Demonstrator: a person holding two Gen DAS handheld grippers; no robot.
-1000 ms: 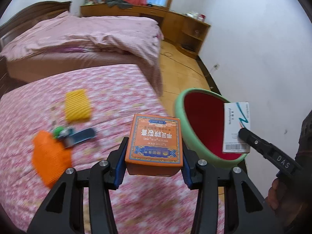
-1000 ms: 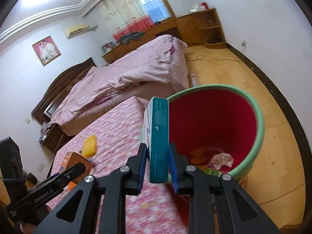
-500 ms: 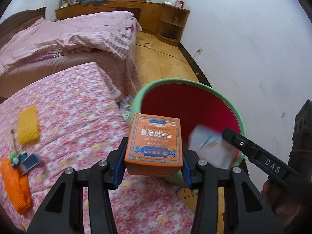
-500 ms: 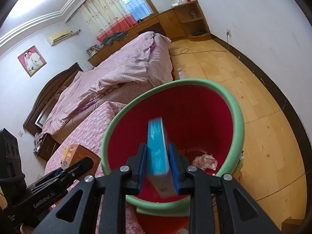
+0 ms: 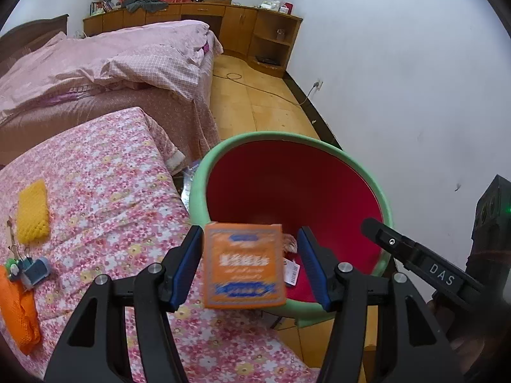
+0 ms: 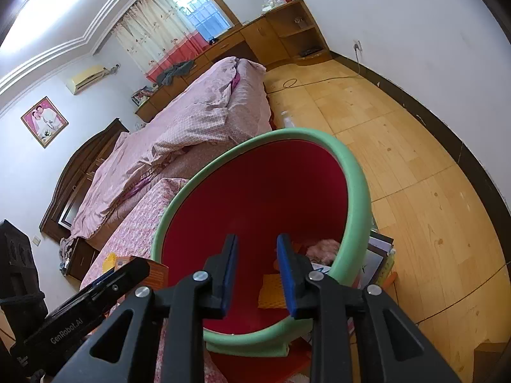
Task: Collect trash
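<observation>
Orange box [image 5: 244, 266] stands upright, long axis vertical, between opening left claw [image 5: 250, 268].

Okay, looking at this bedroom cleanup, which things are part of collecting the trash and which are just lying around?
Part of the job:
- orange box, between the left gripper's opening jaws, pads clear of it
- red bin with green rim
- right gripper, empty over the bin

Lying about:
- yellow sponge
- orange cloth
- pink quilt
</observation>
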